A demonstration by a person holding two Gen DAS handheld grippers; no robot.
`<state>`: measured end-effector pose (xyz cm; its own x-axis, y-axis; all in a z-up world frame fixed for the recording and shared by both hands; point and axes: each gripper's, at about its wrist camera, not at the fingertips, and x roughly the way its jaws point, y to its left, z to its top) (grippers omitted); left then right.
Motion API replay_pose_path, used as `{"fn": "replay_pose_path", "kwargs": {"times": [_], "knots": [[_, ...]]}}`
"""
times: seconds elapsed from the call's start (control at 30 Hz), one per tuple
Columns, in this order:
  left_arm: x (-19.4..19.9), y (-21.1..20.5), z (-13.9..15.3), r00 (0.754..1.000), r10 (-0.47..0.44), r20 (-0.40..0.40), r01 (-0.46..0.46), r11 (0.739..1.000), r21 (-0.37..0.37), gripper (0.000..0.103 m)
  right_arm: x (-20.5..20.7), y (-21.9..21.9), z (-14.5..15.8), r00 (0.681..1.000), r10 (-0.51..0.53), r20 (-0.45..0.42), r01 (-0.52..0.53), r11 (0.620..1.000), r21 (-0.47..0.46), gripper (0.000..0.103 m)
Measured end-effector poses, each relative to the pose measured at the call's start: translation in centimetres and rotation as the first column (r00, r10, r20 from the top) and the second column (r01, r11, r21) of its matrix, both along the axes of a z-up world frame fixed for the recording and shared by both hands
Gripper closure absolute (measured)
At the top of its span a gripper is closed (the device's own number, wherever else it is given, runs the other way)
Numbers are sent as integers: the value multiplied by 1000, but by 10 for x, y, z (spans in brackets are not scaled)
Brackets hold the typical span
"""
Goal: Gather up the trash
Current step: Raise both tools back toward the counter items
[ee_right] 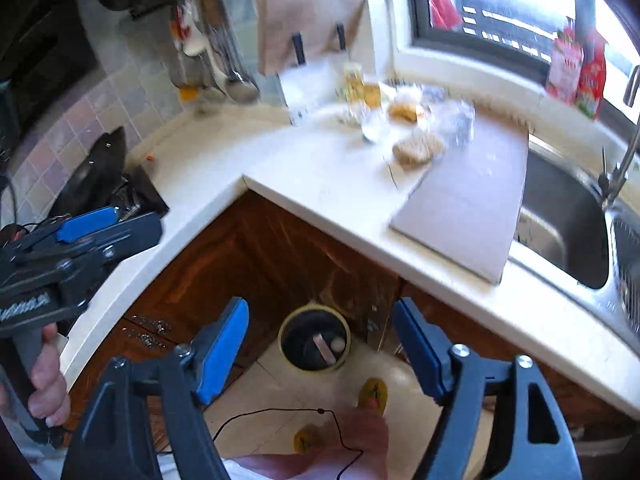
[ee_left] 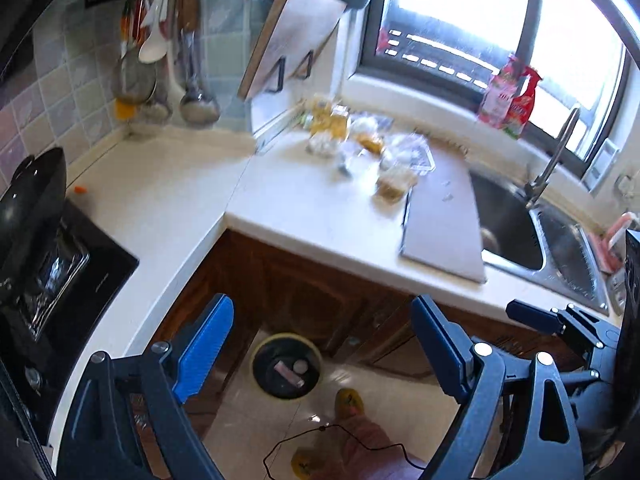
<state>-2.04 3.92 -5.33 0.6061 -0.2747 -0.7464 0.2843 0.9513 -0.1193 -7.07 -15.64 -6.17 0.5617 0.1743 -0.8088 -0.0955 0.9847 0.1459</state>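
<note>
Both hand-held grippers tilted downward, jaws wide apart

The left hand-held gripper (ee_left: 322, 356) and right hand-held gripper (ee_right: 320, 354) grip nothing; a bare hand (ee_right: 48, 380) clasps the left one's handle.
</note>
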Motion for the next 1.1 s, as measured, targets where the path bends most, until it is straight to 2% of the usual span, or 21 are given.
{"fn": "replay_pose_path", "kwargs": {"times": [0.3,0.67,0.93,1.1], "knots": [[23,-22,41,998,-20,61,24,997,-72,10,22,-21,29,997,-58,52,60,997,-38,27],[85,-52,71,996,-15,90,24,994,-105,5,89,-76,45,986,-154,60,152,988,31,27],[161,-99,58,999,-53,-4,53,991,-121,5,156,-123,29,979,-203,-29,205,970,129,27],[221,-131,31,994,-46,-97,33,990,-134,5,205,-157,-3,967,-221,-126,246,941,234,28]]}}
